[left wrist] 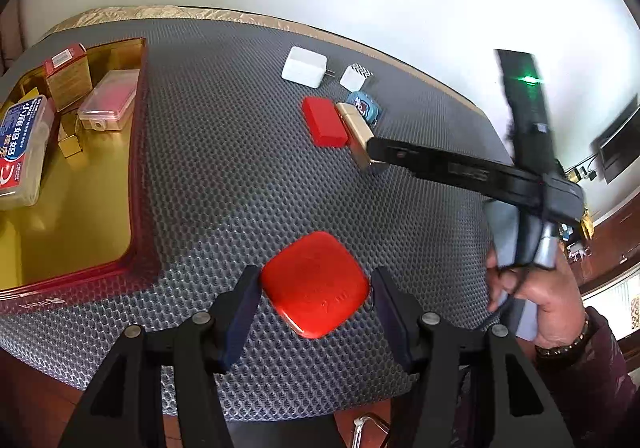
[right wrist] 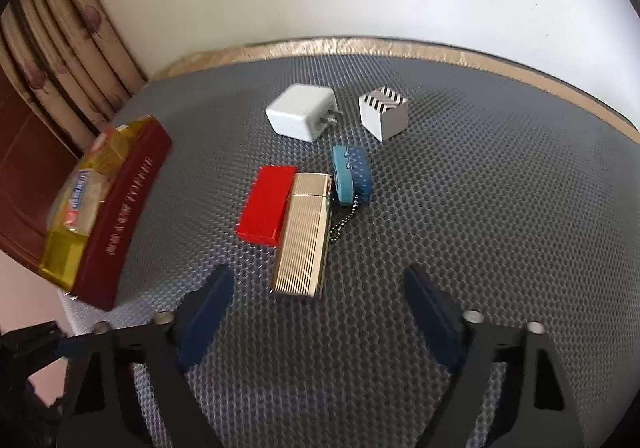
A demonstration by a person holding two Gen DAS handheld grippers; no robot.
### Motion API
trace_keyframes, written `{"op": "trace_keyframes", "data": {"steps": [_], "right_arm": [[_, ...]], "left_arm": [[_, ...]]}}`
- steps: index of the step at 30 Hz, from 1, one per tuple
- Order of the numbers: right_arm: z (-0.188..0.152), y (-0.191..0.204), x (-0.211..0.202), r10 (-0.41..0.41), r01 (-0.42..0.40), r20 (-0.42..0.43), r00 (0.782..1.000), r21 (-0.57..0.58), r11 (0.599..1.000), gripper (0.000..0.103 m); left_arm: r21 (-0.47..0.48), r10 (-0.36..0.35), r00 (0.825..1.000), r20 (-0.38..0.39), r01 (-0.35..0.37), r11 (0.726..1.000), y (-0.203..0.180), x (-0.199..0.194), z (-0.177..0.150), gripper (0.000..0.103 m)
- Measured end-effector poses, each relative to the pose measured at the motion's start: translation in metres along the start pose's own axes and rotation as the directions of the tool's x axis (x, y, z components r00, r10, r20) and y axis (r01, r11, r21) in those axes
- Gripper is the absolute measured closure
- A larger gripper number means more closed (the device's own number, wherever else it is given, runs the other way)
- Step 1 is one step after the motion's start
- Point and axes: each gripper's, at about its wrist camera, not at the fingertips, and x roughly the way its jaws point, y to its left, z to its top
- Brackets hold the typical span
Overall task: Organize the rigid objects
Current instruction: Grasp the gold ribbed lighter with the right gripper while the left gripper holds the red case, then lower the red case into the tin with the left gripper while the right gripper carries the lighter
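My left gripper (left wrist: 316, 290) is shut on a red rounded square case (left wrist: 314, 282), held just above the grey honeycomb mat (left wrist: 224, 176). My right gripper (right wrist: 318, 282) is open. The near end of a ribbed gold lighter (right wrist: 304, 236) lies between its fingertips, and the pads do not touch it. A red block (right wrist: 266, 204) lies against the lighter's left side and a blue keychain piece (right wrist: 352, 176) at its far right. Farther back are a white charger (right wrist: 300, 118) and a striped cube (right wrist: 384, 116). In the left wrist view one of the right gripper's fingers (left wrist: 400, 154) reaches over the lighter (left wrist: 354, 126).
A red tray with a gold inside (left wrist: 136, 168) sits at the mat's left and holds several boxes, among them a clear case (left wrist: 108, 102) and a blue-white pack (left wrist: 22, 144). A person's hand (left wrist: 548, 300) holds the right gripper. The mat's front edge is close below.
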Motion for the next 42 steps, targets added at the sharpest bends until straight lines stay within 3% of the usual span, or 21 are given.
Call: {"op": "trace_keyframes", "data": {"steps": [2,8,11,12,16,28,35,38,42], "right_arm": [[0.002,0.003,0.01,-0.005,0.005,-0.026,1.0,0.004,1.0,0.037],[0.011,0.01,0.026,-0.022,0.022,-0.052,0.998,-0.005,1.0,0.04],[0.015,0.019,0.033,-0.052,0.049,-0.067,0.996,-0.047,0.998,0.072],[0.016,0.022,0.035,-0.061,0.057,-0.072,0.996,-0.056,0.997,0.075],[0.017,0.025,0.035,-0.03,0.026,-0.075,0.997,-0.058,0.998,0.075],[-0.039,-0.023,-0.011,0.085,-0.081,-0.036,0.996,0.101,0.992,0.075],[-0.055,-0.03,-0.022,0.121,-0.116,-0.021,0.992,0.159,0.98,0.075],[-0.059,-0.033,-0.026,0.13,-0.126,-0.015,0.991,0.176,0.976,0.075],[-0.06,-0.035,-0.03,0.137,-0.132,-0.016,0.99,0.183,0.974,0.075]], "left_arm": [[-0.004,-0.013,1.0,-0.002,0.013,1.0,0.001,-0.001,0.001,0.045],[0.002,-0.03,0.999,-0.013,0.03,1.0,0.001,0.001,0.0,0.045],[-0.003,-0.032,0.999,-0.018,0.032,0.999,0.002,0.003,0.001,0.045],[-0.007,-0.034,0.999,-0.02,0.034,0.999,0.003,0.003,0.001,0.045],[-0.02,-0.041,0.999,-0.022,0.04,0.999,0.005,0.0,0.0,0.045],[-0.026,-0.053,0.997,0.051,0.054,0.998,0.008,-0.047,0.013,0.045],[-0.022,0.121,0.987,0.103,-0.12,0.993,0.055,-0.082,0.035,0.045],[-0.03,0.191,0.977,0.098,-0.189,0.982,0.078,-0.077,0.047,0.045],[-0.052,0.222,0.972,0.078,-0.219,0.974,0.104,-0.059,0.06,0.045]]}}
